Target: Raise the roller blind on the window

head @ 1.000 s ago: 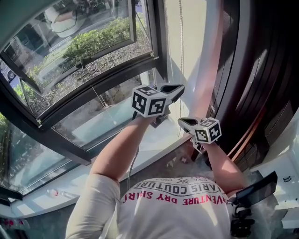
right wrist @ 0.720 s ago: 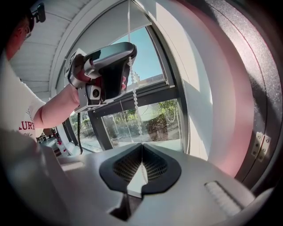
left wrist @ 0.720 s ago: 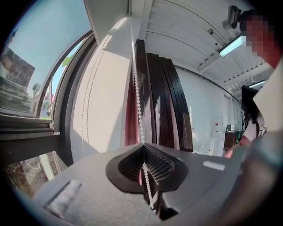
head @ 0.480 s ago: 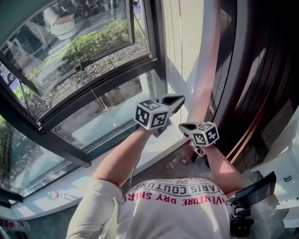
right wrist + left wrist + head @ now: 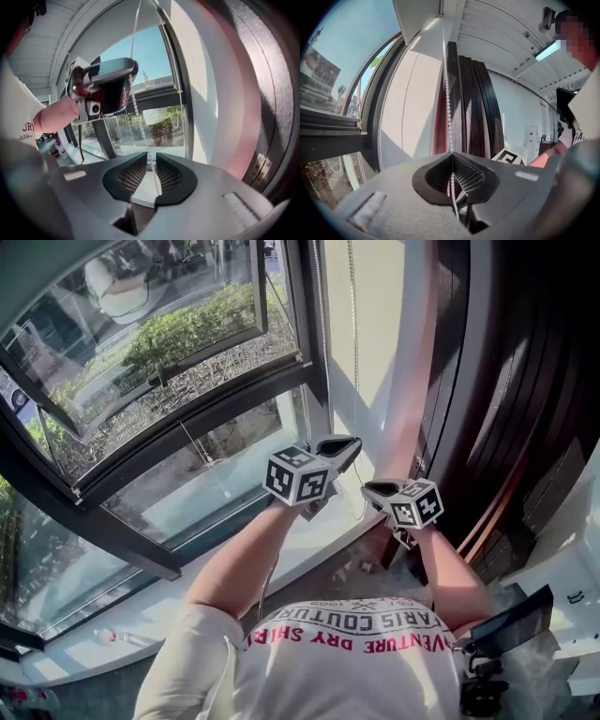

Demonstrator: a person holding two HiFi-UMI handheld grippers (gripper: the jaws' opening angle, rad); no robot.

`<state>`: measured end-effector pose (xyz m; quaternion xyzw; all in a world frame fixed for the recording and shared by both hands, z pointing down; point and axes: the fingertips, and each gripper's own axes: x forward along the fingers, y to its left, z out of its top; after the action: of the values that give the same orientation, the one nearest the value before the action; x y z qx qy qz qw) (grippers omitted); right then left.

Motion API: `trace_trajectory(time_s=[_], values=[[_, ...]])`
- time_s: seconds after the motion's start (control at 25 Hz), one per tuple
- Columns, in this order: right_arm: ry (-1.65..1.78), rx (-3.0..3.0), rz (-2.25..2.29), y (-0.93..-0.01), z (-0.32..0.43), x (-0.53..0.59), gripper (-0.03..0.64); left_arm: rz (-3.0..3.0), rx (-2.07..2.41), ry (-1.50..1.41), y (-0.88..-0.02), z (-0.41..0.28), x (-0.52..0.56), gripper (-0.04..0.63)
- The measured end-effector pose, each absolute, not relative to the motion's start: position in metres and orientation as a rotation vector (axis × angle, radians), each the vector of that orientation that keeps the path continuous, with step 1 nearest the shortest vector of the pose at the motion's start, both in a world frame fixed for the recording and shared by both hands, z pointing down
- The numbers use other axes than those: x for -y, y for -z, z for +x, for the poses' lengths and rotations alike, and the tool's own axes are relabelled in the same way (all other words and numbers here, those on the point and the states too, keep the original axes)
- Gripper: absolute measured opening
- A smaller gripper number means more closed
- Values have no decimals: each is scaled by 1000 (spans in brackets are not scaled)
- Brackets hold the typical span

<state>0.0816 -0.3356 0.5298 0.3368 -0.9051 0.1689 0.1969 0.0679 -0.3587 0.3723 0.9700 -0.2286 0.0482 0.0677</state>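
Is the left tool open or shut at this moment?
Shut. The left tool has its jaws closed together on the bead chain, which runs down into them with no gap.

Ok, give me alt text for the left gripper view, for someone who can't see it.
The left hand-held gripper is shut on a white beaded blind cord that runs straight up from its jaws. Tall dark brown panels stand behind the cord, and a black-framed window is at the left.
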Motion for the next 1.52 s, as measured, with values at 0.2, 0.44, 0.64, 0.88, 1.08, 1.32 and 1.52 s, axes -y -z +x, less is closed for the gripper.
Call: trace_trajectory(time_s=[0.2,0.44,0.64,0.88,1.08,1.32,1.52], values=[[-420,2629,1029,-467,103,357,87,2916,686,-141,-373,64,359,6],[-379,2935,999,-344,100,363,95,2922,673,-143,-372,65,358,6],[-162,3032,939,-264,79,360,97,2926,651,-152,-373,68,358,6],[-31,3022,983,-221,61,375,98,2933,614,-157,-373,73,355,6],[-6,3018,948,-216,49,382,81,2934,609,-154,-372,74,359,6],[-4,3033,966,-217,49,389,8,2938,613,-155,-373,73,362,6],[-8,3017,972,-219,50,395,6,2939,610,-159,-375,72,368,6]])
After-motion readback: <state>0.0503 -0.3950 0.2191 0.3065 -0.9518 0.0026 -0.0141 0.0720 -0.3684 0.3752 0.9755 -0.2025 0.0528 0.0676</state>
